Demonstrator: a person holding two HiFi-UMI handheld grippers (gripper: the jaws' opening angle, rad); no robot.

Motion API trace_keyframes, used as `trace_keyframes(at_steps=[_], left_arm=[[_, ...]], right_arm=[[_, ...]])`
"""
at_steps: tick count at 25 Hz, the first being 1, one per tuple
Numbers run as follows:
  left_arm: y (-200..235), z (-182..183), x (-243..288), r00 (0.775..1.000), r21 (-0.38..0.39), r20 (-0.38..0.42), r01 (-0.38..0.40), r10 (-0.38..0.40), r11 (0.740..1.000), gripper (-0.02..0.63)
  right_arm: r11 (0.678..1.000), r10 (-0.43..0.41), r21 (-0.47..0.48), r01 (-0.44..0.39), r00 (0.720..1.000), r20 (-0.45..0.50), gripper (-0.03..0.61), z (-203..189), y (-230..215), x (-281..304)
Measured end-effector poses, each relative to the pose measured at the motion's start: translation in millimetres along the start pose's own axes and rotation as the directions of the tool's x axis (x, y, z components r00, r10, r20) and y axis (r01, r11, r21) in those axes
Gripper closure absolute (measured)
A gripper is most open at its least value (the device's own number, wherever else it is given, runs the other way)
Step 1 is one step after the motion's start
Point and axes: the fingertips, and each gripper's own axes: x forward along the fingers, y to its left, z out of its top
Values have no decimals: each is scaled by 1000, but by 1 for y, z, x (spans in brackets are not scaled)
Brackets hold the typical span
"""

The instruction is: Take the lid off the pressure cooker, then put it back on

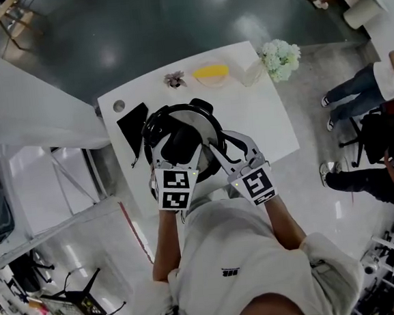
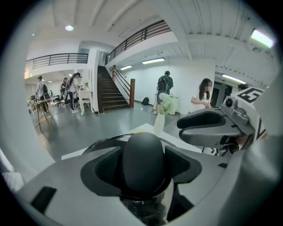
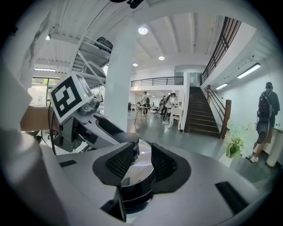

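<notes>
A steel pressure cooker (image 1: 195,121) with its lid on stands in the middle of a white table (image 1: 268,113). My left gripper (image 1: 175,147) reaches over the lid from the near side. Its jaws straddle the lid's black rounded handle (image 2: 143,150), which fills the gap between the pads; the left gripper (image 2: 143,172) reads as open around it. My right gripper (image 1: 227,149) sits at the cooker's near right edge. There the right gripper (image 3: 141,164) is shut on the cooker's black stacked side handle (image 3: 135,194), with shiny lid (image 3: 143,156) showing between the fingertips.
At the table's far edge are a white flower bunch (image 1: 281,58), a yellow dish (image 1: 211,72) and a small dried flower (image 1: 174,80). A black flat item (image 1: 133,121) lies left of the cooker. People stand on the floor to the right (image 1: 355,88).
</notes>
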Motion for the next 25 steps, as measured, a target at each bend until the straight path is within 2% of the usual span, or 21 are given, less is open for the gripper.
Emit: trace_keyframes(at_steps=[2,5,8,12,19,25], left_arm=[[1,8,-9,998,-3,66,-14,15,1000,293],[3,24,-26,982,23,179,-61,56,998,321],[3,31,-39,967,25,238,-94,86,995,331],[1,30,-51,958,10,264,-124,117,992,342],[-10,28,-60,942,-28,261,-210,210,977,348],[-21,34,-63,900,-78,271,-333,341,940,354]], right_arm=[[1000,-5,-21,6,1000,27,448,4,-1,0],[1000,-16,-17,17,999,30,448,9,-2,-3],[999,-21,-40,23,999,50,448,11,-1,-3],[998,-34,-55,36,999,35,453,13,2,-9],[997,25,-76,-20,998,63,453,14,-3,-23],[990,123,-85,-115,988,99,453,11,-17,-28]])
